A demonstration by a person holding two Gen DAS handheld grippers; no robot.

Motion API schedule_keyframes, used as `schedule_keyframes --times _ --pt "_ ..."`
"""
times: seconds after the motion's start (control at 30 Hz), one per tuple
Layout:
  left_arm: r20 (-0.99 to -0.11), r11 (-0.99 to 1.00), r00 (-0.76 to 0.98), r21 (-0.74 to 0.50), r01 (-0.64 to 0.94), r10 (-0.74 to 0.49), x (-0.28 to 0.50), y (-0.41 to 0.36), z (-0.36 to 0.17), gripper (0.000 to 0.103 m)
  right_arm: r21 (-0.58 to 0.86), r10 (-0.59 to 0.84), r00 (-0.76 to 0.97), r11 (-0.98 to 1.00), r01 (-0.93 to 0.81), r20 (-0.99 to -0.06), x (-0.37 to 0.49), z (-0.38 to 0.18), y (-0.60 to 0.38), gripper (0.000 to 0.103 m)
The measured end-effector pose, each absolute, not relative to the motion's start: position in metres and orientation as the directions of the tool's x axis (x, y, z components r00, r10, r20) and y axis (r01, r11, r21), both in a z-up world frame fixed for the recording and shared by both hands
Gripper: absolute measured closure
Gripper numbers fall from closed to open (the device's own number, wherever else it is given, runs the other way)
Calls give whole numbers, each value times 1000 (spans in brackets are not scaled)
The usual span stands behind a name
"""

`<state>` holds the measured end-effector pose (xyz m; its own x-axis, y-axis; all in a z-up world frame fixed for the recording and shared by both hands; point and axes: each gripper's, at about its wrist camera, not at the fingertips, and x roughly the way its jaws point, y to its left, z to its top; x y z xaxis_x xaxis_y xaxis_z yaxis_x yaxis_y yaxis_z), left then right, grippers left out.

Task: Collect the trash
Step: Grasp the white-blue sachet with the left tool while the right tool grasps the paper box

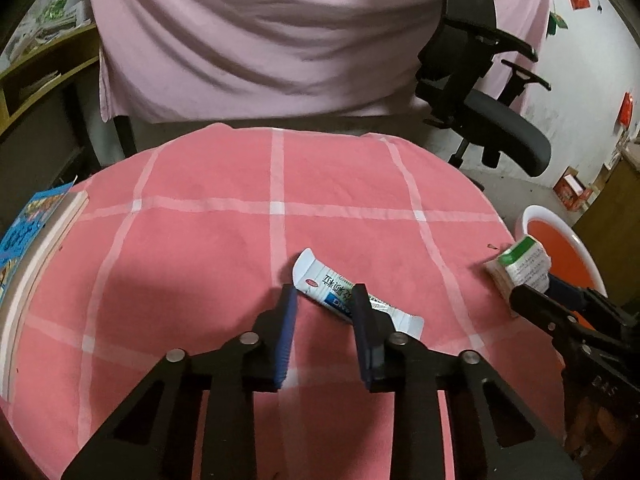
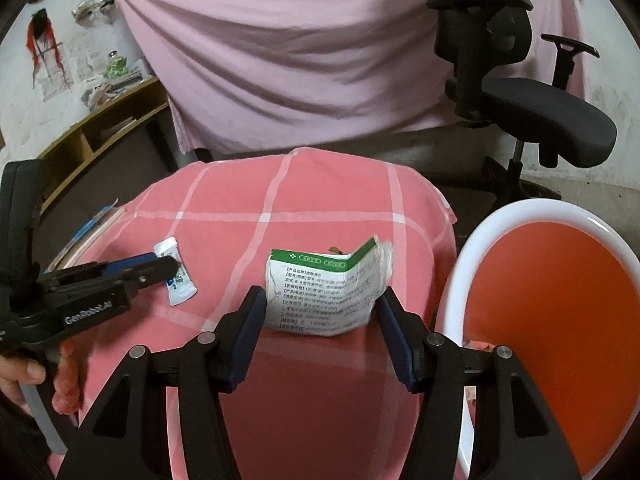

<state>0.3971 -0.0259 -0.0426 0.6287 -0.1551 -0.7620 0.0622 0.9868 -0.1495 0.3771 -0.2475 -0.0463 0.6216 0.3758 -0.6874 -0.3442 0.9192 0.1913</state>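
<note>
The left wrist view looks forward and down along its own fingers, close over the worktop under a pink checked cloth. The right wrist view sits just as near, further right, beside the orange bin. Both face the pink curtain and black chair; each also catches the other gripper at its edge
</note>
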Motion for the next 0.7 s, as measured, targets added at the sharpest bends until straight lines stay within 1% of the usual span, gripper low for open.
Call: schedule_keyframes --times 0.03,0.1,0.13,0.37,0.43,0.53,0.6,0.63,0.67,0.7 --pt "-760 986 631 -153 63 -158 395 -26 -42 85 190 378 623 918 -347 -685 376 -46 -247 48" --pt "-755 984 633 -164 72 -172 392 -24 -41 88 183 382 629 915 -359 -677 374 -44 -246 48" --pt "-755 982 630 -170 80 -182 392 -25 -40 103 177 382 631 914 -364 -675 374 -43 -245 48" --pt "-748 975 628 -194 106 -217 390 -25 -41 103 171 385 633 912 -374 -671 373 -43 -243 48" --pt "-747 969 622 -225 99 -237 390 -20 -41 103 173 386 634 912 -372 -670 373 -43 -243 48" --pt "-739 950 612 -306 65 -281 391 -9 -41 103 170 379 643 916 -363 -665 372 -42 -243 48" --pt "-743 948 608 -313 57 -282 394 -10 -39 102 175 380 647 917 -360 -661 371 -42 -245 48" --pt "-743 948 608 -315 51 -279 395 -11 -38 99 178 379 649 918 -355 -660 371 -42 -246 48" --pt "-740 944 608 -326 50 -288 396 -13 -36 91 176 377 651 919 -353 -659 371 -43 -248 48" --pt "-736 939 606 -340 56 -302 397 -15 -34 85 171 372 654 920 -351 -659 371 -43 -250 48"
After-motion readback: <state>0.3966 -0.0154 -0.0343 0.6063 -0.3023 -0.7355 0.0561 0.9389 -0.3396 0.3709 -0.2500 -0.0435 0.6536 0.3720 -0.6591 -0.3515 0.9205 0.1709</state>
